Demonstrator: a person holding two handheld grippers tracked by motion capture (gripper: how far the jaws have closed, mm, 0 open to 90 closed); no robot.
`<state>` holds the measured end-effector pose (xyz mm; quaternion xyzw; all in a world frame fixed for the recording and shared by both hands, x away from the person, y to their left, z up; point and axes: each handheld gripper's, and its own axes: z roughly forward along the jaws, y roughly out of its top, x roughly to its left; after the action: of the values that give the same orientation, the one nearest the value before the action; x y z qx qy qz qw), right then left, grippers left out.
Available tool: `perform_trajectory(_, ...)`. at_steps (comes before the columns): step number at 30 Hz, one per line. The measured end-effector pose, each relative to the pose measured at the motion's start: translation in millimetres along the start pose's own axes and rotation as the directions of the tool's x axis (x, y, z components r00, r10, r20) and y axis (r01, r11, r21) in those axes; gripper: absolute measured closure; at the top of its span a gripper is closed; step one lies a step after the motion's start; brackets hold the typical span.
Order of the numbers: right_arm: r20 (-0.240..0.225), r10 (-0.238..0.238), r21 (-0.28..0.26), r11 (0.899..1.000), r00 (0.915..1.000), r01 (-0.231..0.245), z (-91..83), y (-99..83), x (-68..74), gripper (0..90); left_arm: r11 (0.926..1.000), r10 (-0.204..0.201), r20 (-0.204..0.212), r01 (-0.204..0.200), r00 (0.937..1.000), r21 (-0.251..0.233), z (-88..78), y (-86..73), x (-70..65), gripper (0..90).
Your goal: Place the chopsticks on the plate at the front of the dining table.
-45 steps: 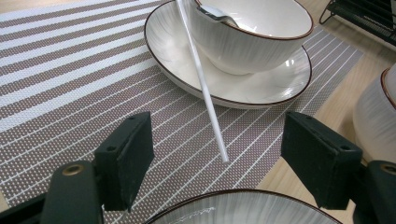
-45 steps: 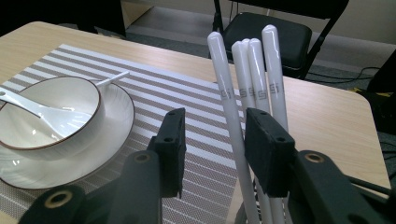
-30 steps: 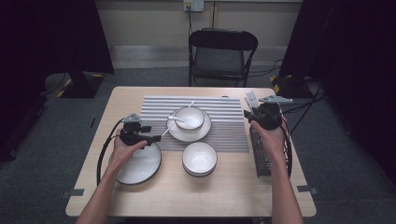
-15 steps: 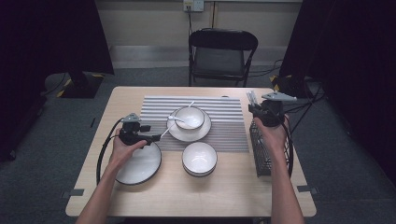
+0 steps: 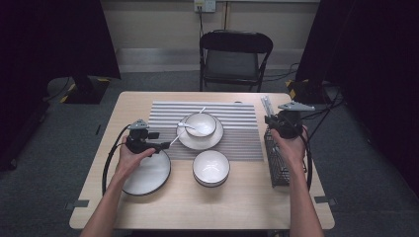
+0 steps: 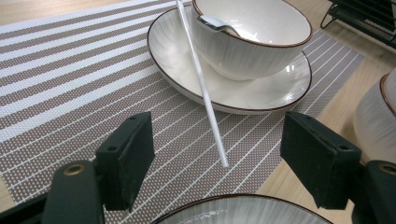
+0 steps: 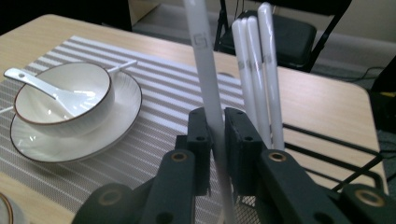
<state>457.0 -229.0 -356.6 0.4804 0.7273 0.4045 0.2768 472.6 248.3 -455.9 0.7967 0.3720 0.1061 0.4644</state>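
1. Right gripper (image 7: 217, 126) clenched on a white plastic chopstick (image 7: 205, 70), upright, pinched between both black pads; the jaws have just been closing on it.
2. That chopstick stands at the black wire cutlery rack (image 5: 276, 158) on the table's right edge, just beside three more white chopsticks (image 7: 259, 70) standing together in the rack.
3. In the high view the right gripper (image 5: 285, 124) sits over the far end of the rack, hand behind it.
4. Left gripper (image 6: 217, 158) released, jaws wide apart, nothing pinched; the near tip of another white chopstick (image 6: 201, 84) lies between them, apart from both pads.
5. This chopstick leans on the rim of a white brown-rimmed saucer plate (image 6: 187, 79); the tip looks to be over the grey striped placemat (image 6: 70, 70).
6. White brown-rimmed bowl (image 6: 252, 42) sits on that plate, white ceramic spoon (image 7: 42, 86) inside it.
7. Flat white plate (image 5: 148, 175) under the left hand (image 5: 129, 159); second white bowl (image 5: 211, 168) near the table middle, on the light wooden table (image 5: 237, 202).
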Motion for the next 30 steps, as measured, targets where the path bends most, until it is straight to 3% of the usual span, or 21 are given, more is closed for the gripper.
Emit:
perform_trajectory(2, 0.001, -0.004, 0.023, 1.0, 1.0, 0.004, 2.8, -1.5, 0.2, 80.9, 1.0, 0.002, -0.004, -0.002, 1.0, 0.0, -0.2, 0.0, 0.2, 25.7)
perform_trajectory(7, 0.032, -0.017, 0.019, 1.0, 0.9993, 0.016, 1.0, 1.1, 1.5, 83.3, 1.0, 0.0, 0.001, 0.0, 1.0, -0.003, 0.8, 0.0, -0.5, 25.8)
perform_trajectory(21, 0.047, 0.02, -0.068, 0.998, 0.9987, -0.017, -10.8, 3.5, -5.7, 85.1, 1.0, 0.002, -0.011, -0.002, 0.9999, -0.008, 1.2, 0.0, -0.6, 25.7)
perform_trajectory(30, 0.045, 0.032, -0.096, 0.995, 0.9985, -0.028, -16.7, 4.7, -8.1, 85.1, 0.9996, -0.001, -0.011, 0.001, 0.9999, -0.029, -1.2, 1.2, -0.7, 26.0)
